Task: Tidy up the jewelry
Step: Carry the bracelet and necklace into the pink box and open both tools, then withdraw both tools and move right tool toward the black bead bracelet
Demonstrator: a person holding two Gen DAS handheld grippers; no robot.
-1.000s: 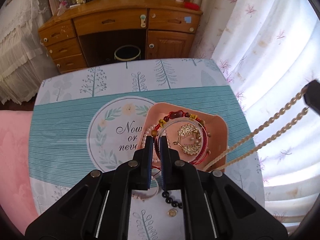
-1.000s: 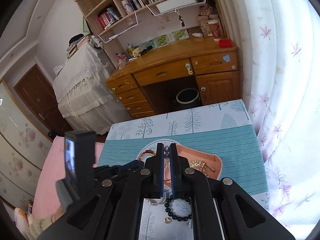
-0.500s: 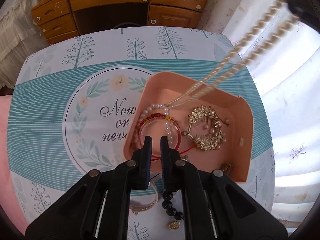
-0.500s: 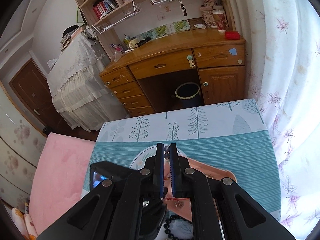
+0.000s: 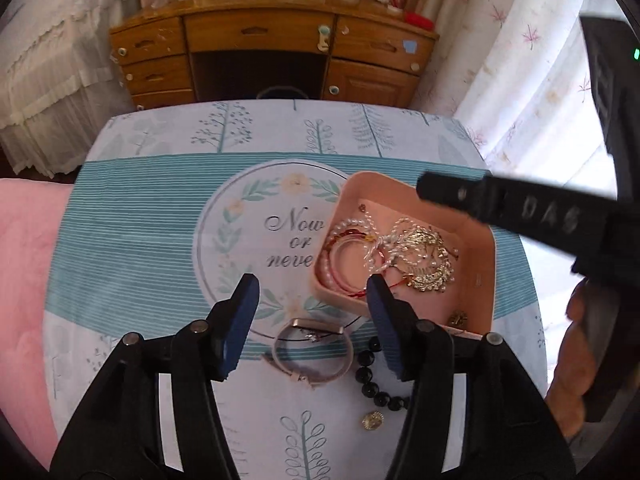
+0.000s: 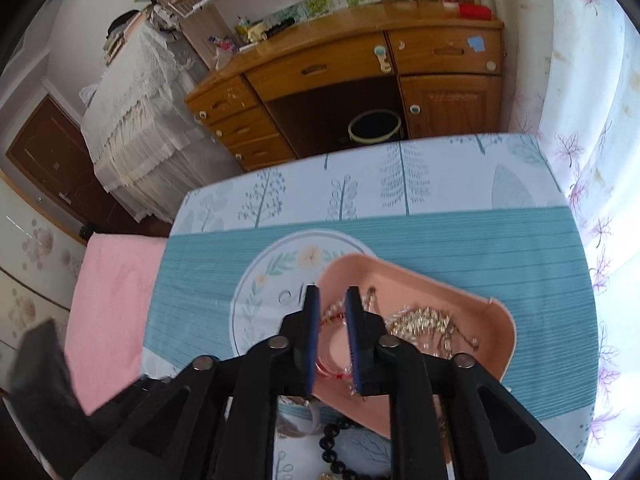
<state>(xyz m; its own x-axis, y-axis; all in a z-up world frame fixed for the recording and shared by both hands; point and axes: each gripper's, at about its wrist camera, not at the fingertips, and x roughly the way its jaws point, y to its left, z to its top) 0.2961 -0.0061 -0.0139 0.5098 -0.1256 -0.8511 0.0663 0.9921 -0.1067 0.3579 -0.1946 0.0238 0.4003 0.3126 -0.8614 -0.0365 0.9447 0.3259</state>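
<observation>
A pink tray [image 5: 482, 280] on the patterned cloth holds a pearl bracelet [image 5: 344, 226], red cord bracelets, a gold leaf piece [image 5: 430, 256] and a pale chain [image 5: 382, 248] lying in a heap. My left gripper [image 5: 314, 286] is open and empty, above the tray's near left edge. A pink watch [image 5: 312, 344], a black bead bracelet [image 5: 374, 384] and a small gold charm [image 5: 372, 420] lie on the cloth below it. My right gripper [image 6: 330, 300] is partly open and empty above the tray [image 6: 476, 360]. Its body [image 5: 520, 212] crosses the left wrist view.
The table's cloth [image 5: 160, 208] has a round "Now or never" print. A pink cushion [image 5: 20, 280] lies to the left. A wooden desk [image 5: 272, 48] with a bin [image 6: 374, 126] under it stands beyond the table. A curtain [image 5: 532, 92] hangs on the right.
The right gripper let go of the pale chain, which now lies in the tray. Both grippers have opened; the left one opened wide and pulled back a little.
</observation>
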